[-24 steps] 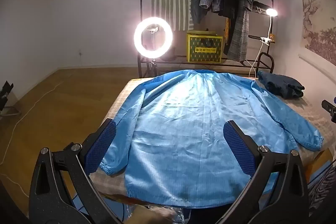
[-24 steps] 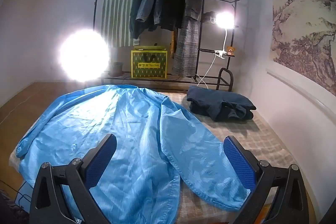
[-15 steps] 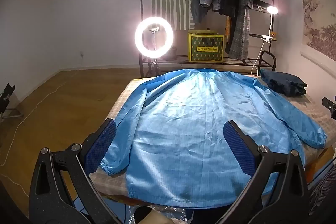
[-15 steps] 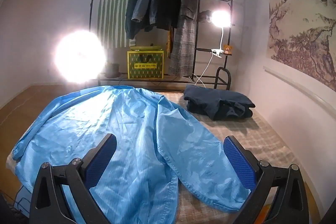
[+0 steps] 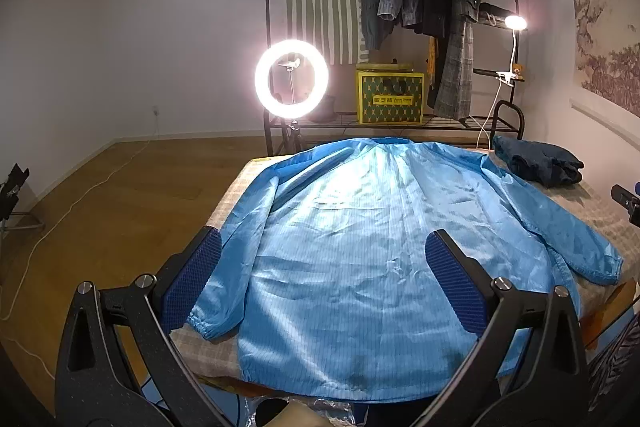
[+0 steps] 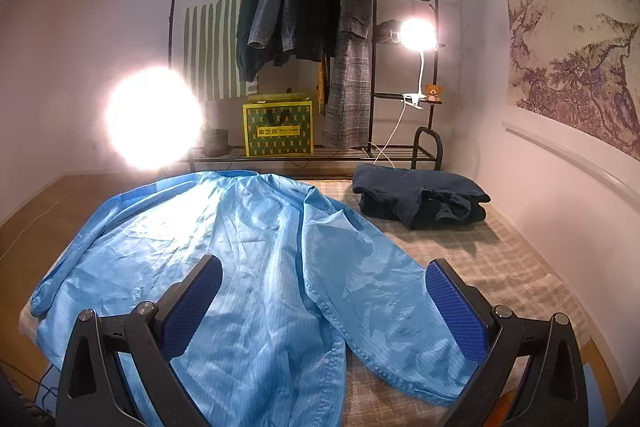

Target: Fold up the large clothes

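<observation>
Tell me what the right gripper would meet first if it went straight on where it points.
Probably the blue jacket: the open right gripper points slightly down at its right sleeve, though depth is unclear.

The jacket (image 5: 360, 247) is bright blue with fine pinstripes — the folded garment (image 6: 420, 199) is dark navy. The worktop cloth (image 6: 500, 267) is beige plaid. The box (image 5: 390, 99) is yellow-edged, green-patterned. Each hand-held gripper's pads (image 5: 452, 283) are blue — the frames black.
</observation>
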